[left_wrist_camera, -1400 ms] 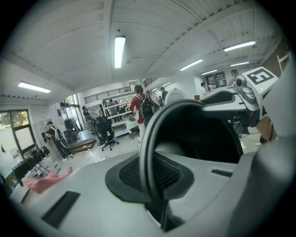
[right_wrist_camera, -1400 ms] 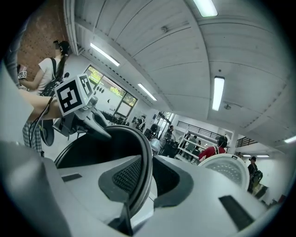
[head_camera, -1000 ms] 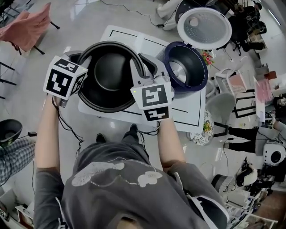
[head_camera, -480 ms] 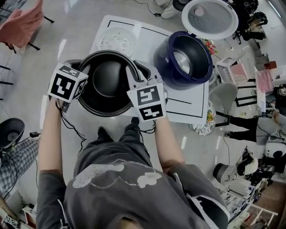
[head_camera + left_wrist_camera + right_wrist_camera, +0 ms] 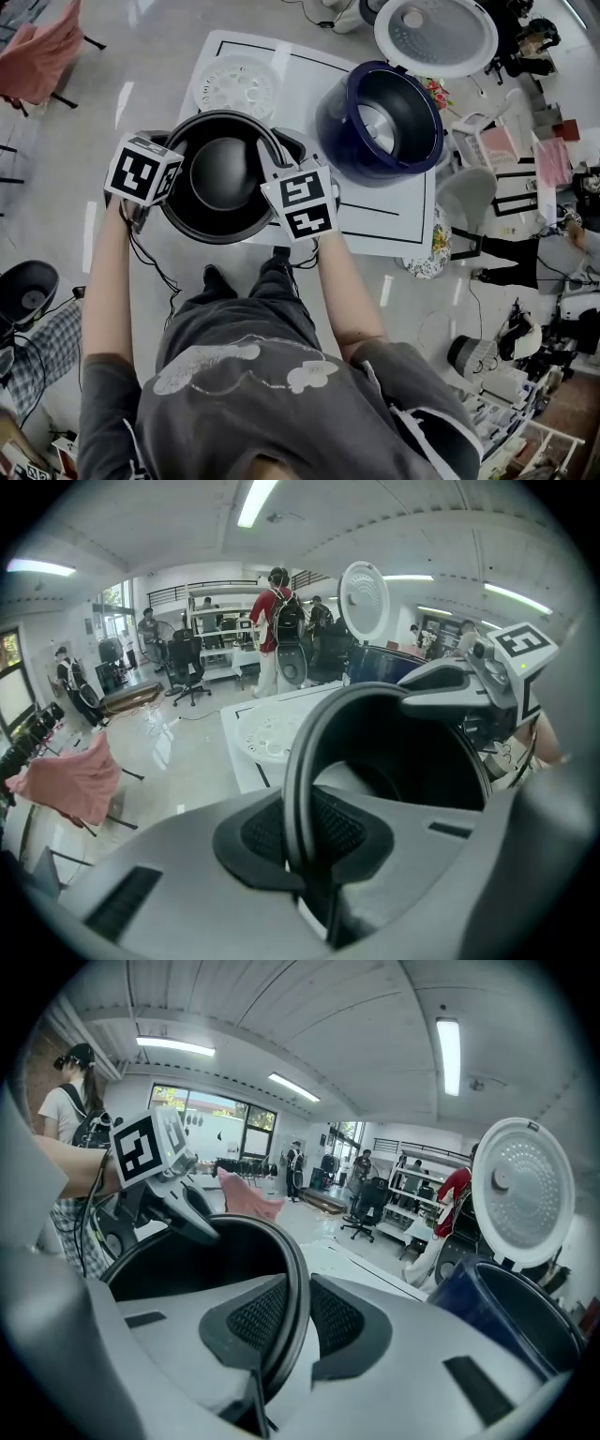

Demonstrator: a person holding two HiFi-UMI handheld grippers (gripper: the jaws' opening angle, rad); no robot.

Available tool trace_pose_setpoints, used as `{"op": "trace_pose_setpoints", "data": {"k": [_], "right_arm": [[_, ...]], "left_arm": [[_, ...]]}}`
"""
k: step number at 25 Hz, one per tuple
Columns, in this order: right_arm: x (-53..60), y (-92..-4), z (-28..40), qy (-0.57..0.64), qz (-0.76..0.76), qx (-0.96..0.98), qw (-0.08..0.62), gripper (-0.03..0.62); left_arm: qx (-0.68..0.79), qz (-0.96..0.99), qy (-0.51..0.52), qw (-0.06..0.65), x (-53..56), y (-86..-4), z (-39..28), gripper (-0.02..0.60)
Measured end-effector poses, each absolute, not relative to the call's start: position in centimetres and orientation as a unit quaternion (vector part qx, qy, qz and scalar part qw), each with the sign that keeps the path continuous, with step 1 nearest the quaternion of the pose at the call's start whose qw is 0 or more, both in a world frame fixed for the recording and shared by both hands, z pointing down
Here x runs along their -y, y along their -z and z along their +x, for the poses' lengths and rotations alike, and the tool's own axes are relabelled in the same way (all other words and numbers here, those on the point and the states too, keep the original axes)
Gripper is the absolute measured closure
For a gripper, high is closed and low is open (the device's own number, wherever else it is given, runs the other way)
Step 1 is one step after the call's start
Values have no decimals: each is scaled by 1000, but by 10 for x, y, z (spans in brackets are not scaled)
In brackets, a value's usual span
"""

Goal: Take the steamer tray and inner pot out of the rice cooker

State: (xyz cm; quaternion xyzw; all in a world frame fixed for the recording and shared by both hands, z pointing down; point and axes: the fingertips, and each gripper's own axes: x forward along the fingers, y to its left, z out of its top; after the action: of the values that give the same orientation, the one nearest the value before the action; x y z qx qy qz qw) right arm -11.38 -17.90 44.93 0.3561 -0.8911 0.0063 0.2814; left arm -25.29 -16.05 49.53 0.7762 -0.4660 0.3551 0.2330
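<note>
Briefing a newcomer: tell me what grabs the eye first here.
The black inner pot at the centre, left gripper and right gripper clamped on opposite sides of its rim. To its right stands the dark blue rice cooker, lid raised; beyond the pot lies the white steamer tray.

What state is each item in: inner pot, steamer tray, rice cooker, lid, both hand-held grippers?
Inner pot: empty, upright, out of the cooker, gripped at its rim.
Steamer tray: out, lying flat on the white mat.
Rice cooker: upright, nothing inside.
Lid: open.
Left hand-held gripper: shut on the pot's rim.
Right hand-held gripper: shut on the opposite rim.
</note>
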Motion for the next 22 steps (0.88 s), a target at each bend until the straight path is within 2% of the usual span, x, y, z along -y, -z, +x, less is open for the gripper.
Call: {"op": "trace_pose_setpoints", "data": {"k": [9,15,22], "right_arm": [[199,-472,-111,-5,352,881,318,490],[201,-487,-108,-32,347,883,314,490],[205,-493,-105,-33,352,878,322,479]], "left_arm": [[452,782,-360,232,181,-506,-247,541],[441,784,-366,241,181,-516,-245,534],[453,786,-364,212,186,-510,-245,497]]}}
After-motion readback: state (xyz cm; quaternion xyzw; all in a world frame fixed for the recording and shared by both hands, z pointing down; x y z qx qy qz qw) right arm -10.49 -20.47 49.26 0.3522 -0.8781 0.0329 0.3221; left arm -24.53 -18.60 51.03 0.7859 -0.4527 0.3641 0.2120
